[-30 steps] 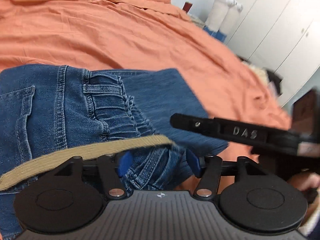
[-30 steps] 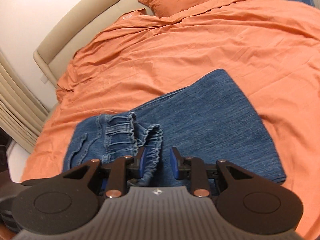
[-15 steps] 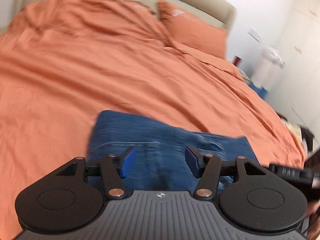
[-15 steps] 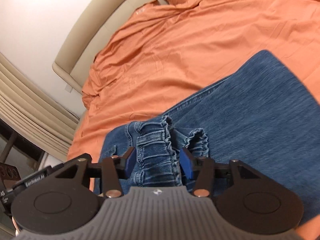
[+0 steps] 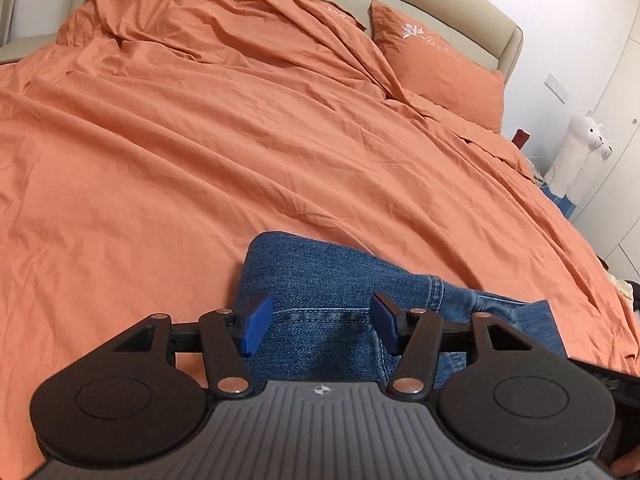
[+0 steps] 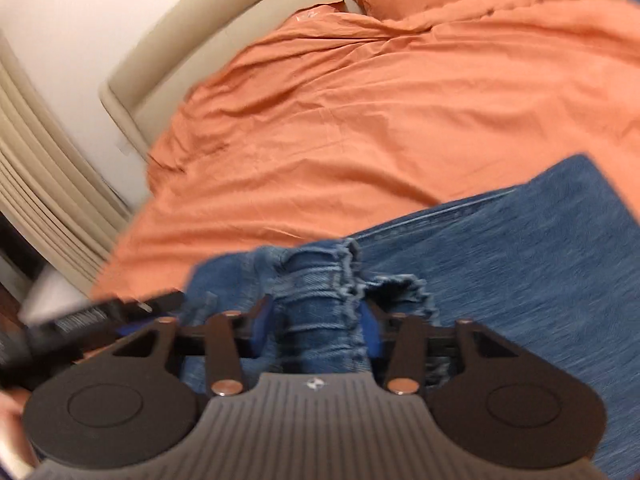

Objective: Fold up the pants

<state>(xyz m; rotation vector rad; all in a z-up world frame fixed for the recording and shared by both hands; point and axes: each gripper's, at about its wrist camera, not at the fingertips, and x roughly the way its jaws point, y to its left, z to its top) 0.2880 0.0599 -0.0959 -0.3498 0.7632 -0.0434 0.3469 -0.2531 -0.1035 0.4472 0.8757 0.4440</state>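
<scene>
Orange bedding (image 5: 224, 152) covers the big bed, and the blue jeans (image 6: 520, 264) lie on it, close to the near edge. To fold them well, pinch the bunched waistband (image 6: 320, 292) firmly and carry it over flat so the edges line up. Left gripper (image 5: 320, 324) hangs wide open over the denim, holding nothing; right gripper (image 6: 316, 324) has its jaws partly open around the waistband, and blur hides whether they pinch it.

The bed (image 5: 280, 24) has a beige padded headboard and a rumpled orange duvet (image 5: 200, 152) spread over it. An orange pillow (image 5: 436, 68) lies at the head end. Blue denim pants (image 5: 320, 280) lie folded on the duvet near the foot edge.
</scene>
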